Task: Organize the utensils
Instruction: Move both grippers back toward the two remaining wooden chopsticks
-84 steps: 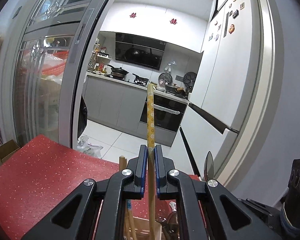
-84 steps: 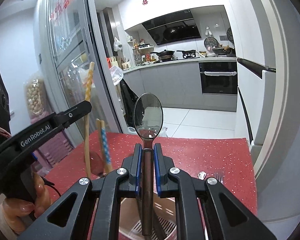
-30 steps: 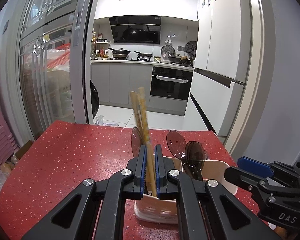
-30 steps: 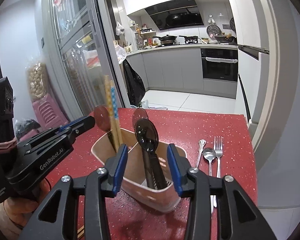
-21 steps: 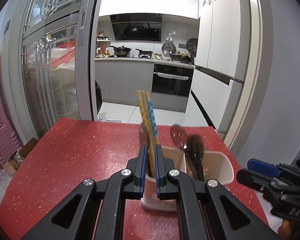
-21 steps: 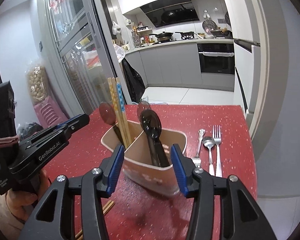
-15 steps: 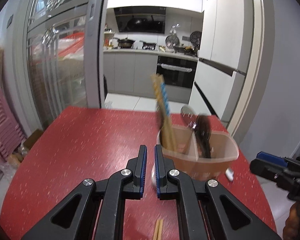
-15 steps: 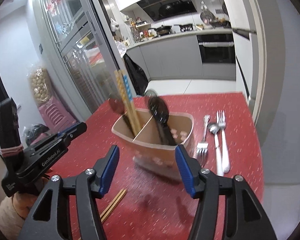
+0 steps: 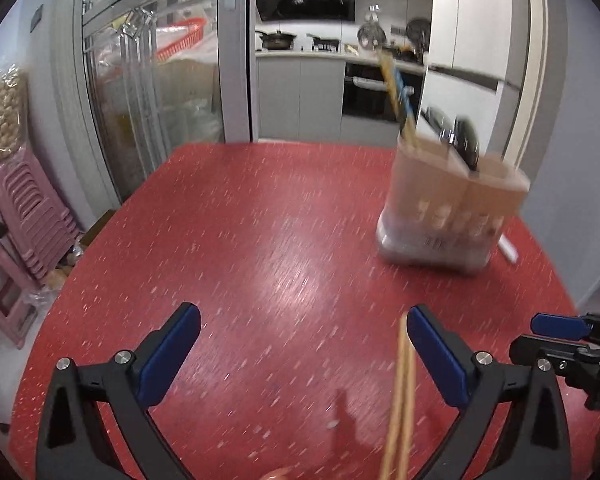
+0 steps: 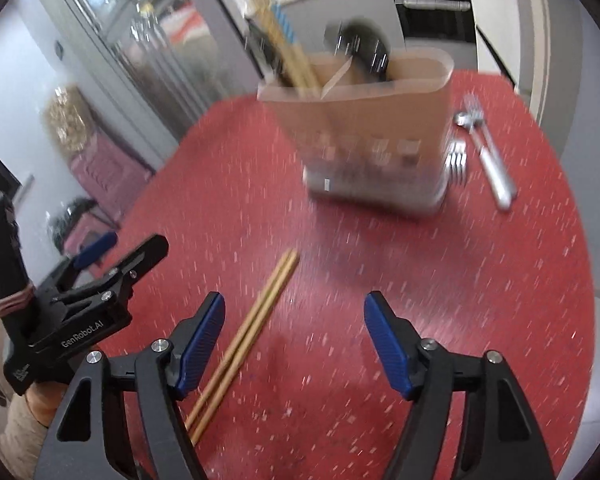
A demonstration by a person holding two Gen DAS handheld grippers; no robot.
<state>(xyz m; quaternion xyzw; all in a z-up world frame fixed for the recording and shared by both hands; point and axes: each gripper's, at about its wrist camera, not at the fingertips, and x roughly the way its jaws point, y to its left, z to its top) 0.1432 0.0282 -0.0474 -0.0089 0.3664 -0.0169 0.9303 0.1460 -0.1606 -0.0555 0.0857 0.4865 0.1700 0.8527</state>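
Your left claw (image 9: 302,340) has just sprung wide apart and grips nothing; the pair of chopsticks (image 10: 248,330) lies flat on the red tabletop (image 9: 260,240) just inside its right finger. Your right claw (image 10: 294,340) has also just been widening and is empty, with bare tabletop between its fingers. The utensil holder (image 10: 374,136) stands toward the far right edge, chopsticks and dark spoons upright in it. Forks and a spoon (image 10: 482,148) lie between holder and right edge. The middle and left tabletop offer open room.
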